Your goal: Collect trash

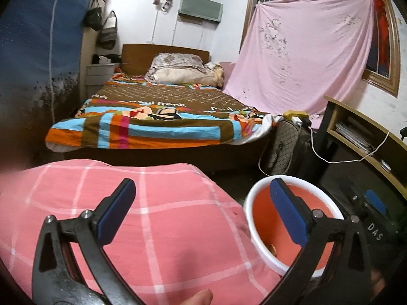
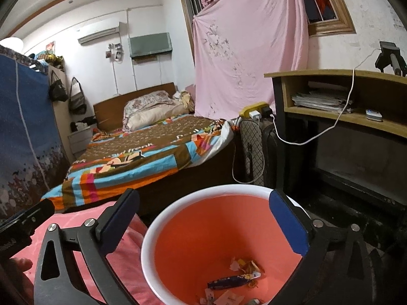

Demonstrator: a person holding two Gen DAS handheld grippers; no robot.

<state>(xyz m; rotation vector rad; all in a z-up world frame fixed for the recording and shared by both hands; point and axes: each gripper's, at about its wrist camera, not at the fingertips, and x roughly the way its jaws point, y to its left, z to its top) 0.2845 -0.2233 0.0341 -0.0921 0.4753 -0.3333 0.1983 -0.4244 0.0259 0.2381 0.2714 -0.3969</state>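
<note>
Below your right gripper (image 2: 203, 223) — one bin (image 2: 178, 218), salmon inside with a white rim, standing just beside a pink checked bedcover (image 2: 127, 254). Its mouth fills the space between the two blue pads; the jaws stand wide apart and nothing is between them.

Contents of the bin: wrappers (image 2: 239, 274) — a dark blue sachet, a torn white-and-yellow scrap, several pale bits at the bottom. That is the trash you are collecting, and it lies inside.

Ahead of your left gripper (image 1: 203, 211) — the same pink checked bedcover (image 1: 152, 216) spreads under the left finger, while the bin (image 1: 254, 198) sits behind the right finger. Jaws spread wide here too, empty. No litter shows on the stretch of cover in front of this claw.

Step in hand, as a judgement: a drop into the bin looks complete, both claws free over or beside it.

Further off, beyond both claws: a bed (image 2: 132, 157) with a striped quilt, a pink sheet (image 2: 241, 63) hung over the window, a desk (image 2: 343, 101) to the right with papers on its shelf.

Next move calls for: finding the next piece. None is plain in either view, so you must swing a claw off the bin and scan the cover and the dark floor, then come in with the jaws open and straddle the item before closing. Keep the bin within reach.
</note>
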